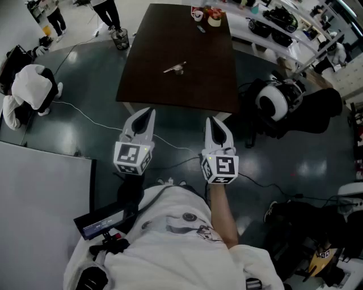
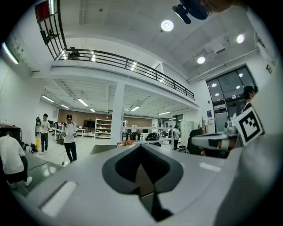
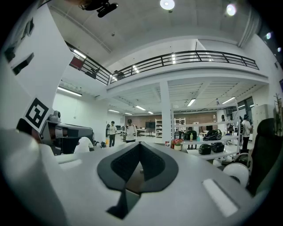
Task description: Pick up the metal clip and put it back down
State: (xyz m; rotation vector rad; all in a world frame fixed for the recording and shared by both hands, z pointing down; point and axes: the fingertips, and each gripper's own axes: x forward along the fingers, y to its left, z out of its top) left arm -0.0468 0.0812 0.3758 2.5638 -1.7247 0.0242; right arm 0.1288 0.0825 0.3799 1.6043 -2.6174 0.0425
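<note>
- A dark counter stands on the grey floor of a tall hall.
- The clip lies alone near the counter's middle, with nothing touching it.
- The left gripper and the right gripper hang level just short of the near edge, well apart from the clip. Each has its jaws pressed together with nothing between them.
- At the far end sit small things, perhaps cups.
</note>
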